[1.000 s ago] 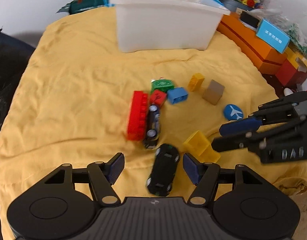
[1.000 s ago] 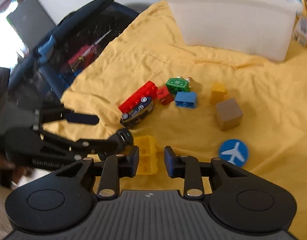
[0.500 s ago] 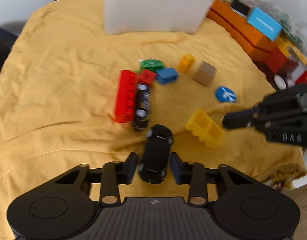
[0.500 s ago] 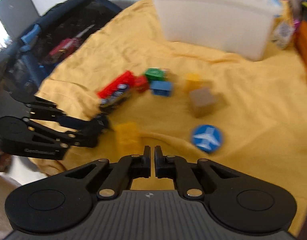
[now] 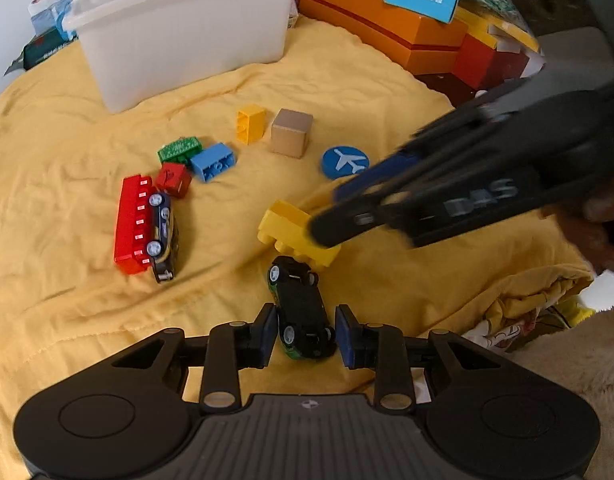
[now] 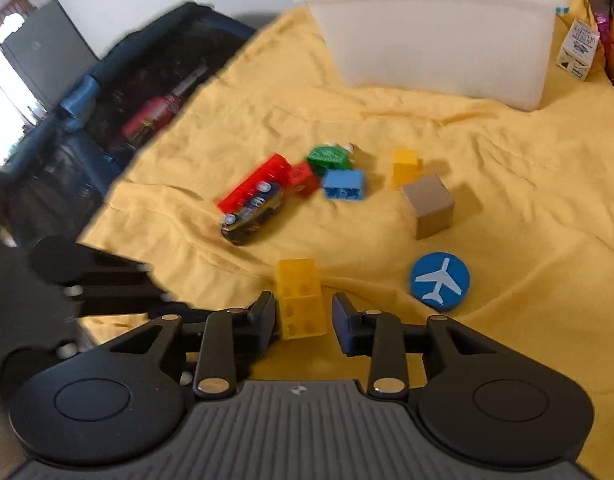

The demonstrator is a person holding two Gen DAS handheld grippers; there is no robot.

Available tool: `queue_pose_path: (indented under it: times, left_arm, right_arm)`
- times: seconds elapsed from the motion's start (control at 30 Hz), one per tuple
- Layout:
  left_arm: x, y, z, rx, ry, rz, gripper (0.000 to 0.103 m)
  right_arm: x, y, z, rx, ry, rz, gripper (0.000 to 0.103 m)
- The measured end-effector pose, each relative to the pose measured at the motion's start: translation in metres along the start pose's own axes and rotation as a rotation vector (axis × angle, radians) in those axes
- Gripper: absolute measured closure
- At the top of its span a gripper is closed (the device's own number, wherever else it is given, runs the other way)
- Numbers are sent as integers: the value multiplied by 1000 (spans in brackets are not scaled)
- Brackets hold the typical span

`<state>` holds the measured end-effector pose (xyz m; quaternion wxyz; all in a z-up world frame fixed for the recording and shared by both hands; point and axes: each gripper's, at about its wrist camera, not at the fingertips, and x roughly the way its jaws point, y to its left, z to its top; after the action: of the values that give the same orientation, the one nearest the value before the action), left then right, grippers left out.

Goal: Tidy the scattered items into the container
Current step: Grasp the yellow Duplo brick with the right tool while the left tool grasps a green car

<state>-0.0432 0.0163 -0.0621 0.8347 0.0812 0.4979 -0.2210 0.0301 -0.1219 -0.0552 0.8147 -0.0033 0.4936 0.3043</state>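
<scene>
A: Soft daylight fills both views; a window (image 6: 3,92) at the right wrist view's left edge is blown out white.

B: Shadows are faint. Fisheye bends the edges, and the right gripper (image 5: 327,216) smears with motion blur in the left view.

Yellow cloth (image 5: 347,80), white container (image 5: 179,40), black toy car (image 5: 303,312) between blue-padded fingers (image 5: 267,332), yellow brick (image 6: 301,300), blue disc with pale aeroplane motif (image 6: 439,280), red long brick (image 5: 131,224)

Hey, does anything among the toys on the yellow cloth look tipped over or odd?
Yes. The dark blue toy car lies on its side against the long red brick, wheels facing up. The big yellow brick also lies on its side.
</scene>
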Motion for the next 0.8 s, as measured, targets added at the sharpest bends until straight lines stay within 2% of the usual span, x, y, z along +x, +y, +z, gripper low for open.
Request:
queue_pose_path:
  times: [0.03,0.07,0.1,0.13,0.2,0.33,0.4,0.53,0.6,0.63,0.73,0.8]
  left_arm:
    - [1,1,-1,-12,-1,3,69]
    - [3,3,-2,-29,3,9,69]
    - [5,5,-3,-47,11,20,69]
    - [5,7,-4,-62,12,31,69]
    - [1,12,-6,-87,-4,54,69]
    - [-12,26,-5,-92,-33,141,69]
    - [-13,33,-2,-78,-31,173,69]
    - [-10,31,5,18,-11,240,69]
    - [-8,25,9,51,-11,236,69]
    - [-7,21,10,59,-13,223,69]
    - [-4,5,15,71,-30,180,65]
    - [-5,-6,18,74,-49,119,65]
  right_arm:
    - [7,2,1,-14,7,-33,58]
    - [12,2,1,-18,12,-21,57]
    - [18,0,1,-11,41,6,72]
    - [21,0,0,-6,65,40,74]
    - [17,5,-4,-61,66,20,75]
    - [-5,13,-16,-186,37,-125,75]
    - [-16,8,-22,-224,51,-203,74]
    - [-24,-2,-33,-321,79,-381,72]
    - [-26,0,-36,-383,62,-436,71]
    - [-26,3,-37,-400,57,-428,71]
    - [-29,14,-42,-403,47,-304,72]
    - [-30,20,-48,-394,62,-236,72]
